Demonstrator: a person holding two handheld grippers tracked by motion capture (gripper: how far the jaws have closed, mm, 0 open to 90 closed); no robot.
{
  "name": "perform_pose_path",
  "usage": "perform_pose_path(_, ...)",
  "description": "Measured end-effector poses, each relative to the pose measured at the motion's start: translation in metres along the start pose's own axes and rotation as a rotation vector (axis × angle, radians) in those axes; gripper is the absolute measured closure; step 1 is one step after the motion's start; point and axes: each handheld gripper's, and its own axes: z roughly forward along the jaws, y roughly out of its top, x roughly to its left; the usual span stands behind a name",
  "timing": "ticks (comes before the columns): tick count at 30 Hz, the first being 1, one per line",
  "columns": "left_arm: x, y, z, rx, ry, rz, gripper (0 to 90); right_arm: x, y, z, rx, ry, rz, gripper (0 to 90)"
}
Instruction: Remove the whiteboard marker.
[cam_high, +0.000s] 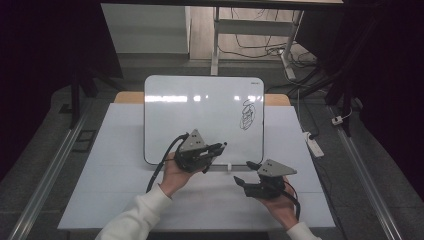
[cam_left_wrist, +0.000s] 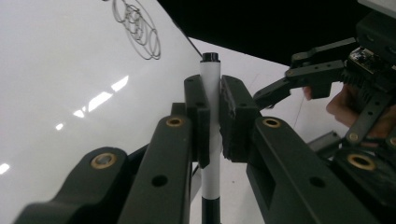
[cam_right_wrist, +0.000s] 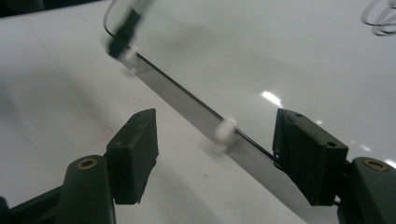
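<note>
Over the lower edge of the whiteboard (cam_high: 200, 115), the left gripper (cam_left_wrist: 214, 116) has its fingers clamped on a white marker (cam_left_wrist: 210, 74). Right gripper (cam_high: 245, 172) hovers nearby above the worktop (cam_high: 115, 165), fingers spread wide, holding nothing.

Upright whiteboard (cam_high: 200, 117) blocks path ahead; bare tabletop (cam_high: 115, 175) left and near edge free for passage.

Left gripper (cam_high: 220, 147) has its jaws clamped together, pointing right; right gripper (cam_high: 245, 172) has jaws spread, pointing left.
</note>
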Motion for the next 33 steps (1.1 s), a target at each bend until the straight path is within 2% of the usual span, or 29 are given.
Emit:
perform_pose_path(7,-0.009,0.001,0.009,-0.028,0.003,0.005,81.9,0.011,0.014,0.017,-0.012,0.071,0.062,32.9)
perform_pose_path(13,-0.016,0.001,0.015,-0.035,0.001,0.018,81.9,0.017,0.020,0.025,0.004,0.080,0.094,40.2)
perform_pose_path(15,-0.019,0.000,0.017,-0.035,0.000,0.036,81.9,0.017,0.021,0.027,0.008,0.071,0.116,42.9)
perform_pose_path(17,-0.020,0.000,0.018,-0.035,-0.001,0.039,81.9,0.016,0.022,0.028,0.006,0.076,0.131,43.8)
perform_pose_path(18,-0.020,0.000,0.018,-0.034,-0.001,0.041,81.9,0.016,0.023,0.029,0.007,0.087,0.154,45.2)
perform_pose_path(20,-0.021,0.000,0.019,-0.039,-0.001,0.037,81.9,0.017,0.024,0.030,0.007,0.089,0.157,46.0)
perform_pose_path(24,-0.025,0.000,0.020,-0.056,0.012,0.050,81.9,0.020,0.025,0.035,0.014,0.088,0.165,53.0)
perform_pose_path(30,-0.028,-0.001,0.023,-0.067,0.017,0.056,81.9,0.019,0.026,0.038,0.027,0.104,0.212,68.5)
perform_pose_path(33,-0.031,-0.001,0.024,-0.062,0.030,0.077,81.9,0.018,0.026,0.039,0.036,0.106,0.228,70.8)
